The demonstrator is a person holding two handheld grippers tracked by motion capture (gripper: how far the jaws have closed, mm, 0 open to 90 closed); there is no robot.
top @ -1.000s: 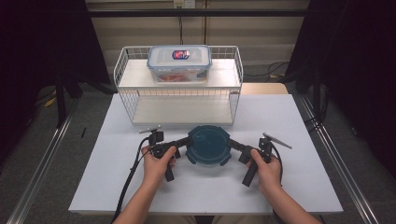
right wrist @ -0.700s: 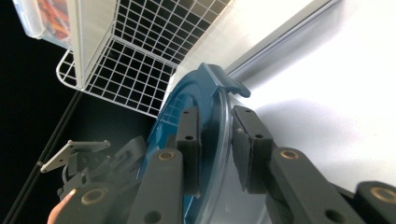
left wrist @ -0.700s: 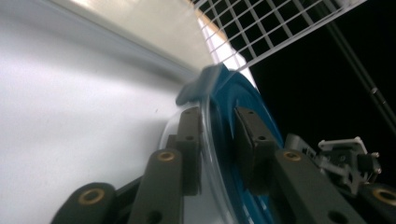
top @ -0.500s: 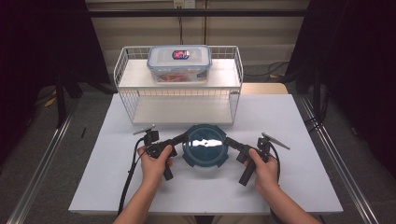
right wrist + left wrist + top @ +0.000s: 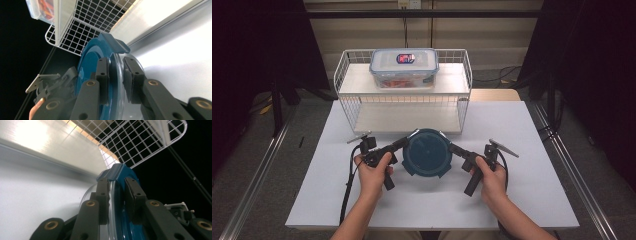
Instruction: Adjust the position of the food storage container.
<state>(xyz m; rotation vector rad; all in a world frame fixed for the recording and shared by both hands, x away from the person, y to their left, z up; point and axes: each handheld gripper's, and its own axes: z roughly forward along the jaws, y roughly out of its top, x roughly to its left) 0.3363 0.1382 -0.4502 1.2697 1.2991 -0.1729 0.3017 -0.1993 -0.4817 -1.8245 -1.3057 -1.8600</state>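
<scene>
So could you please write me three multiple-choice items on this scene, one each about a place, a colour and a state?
1. Where does the clear lidded box stand?
A. on the wire rack's top shelf
B. on the table
C. on the floor

2. What colour is the round lid on the container between the hands?
A. red
B. teal blue
C. yellow

3. How are the left tongs?
A. wide open, apart from it
C. lying on the table
B. shut on the container's edge

Answers: 1 A, it sits on the rack; 2 B, high view; 3 B, pads clamp the rim.

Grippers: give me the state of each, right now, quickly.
Left gripper: closed on the left rim of the round blue-lidded container.
Right gripper: closed on the container's right rim.
</scene>
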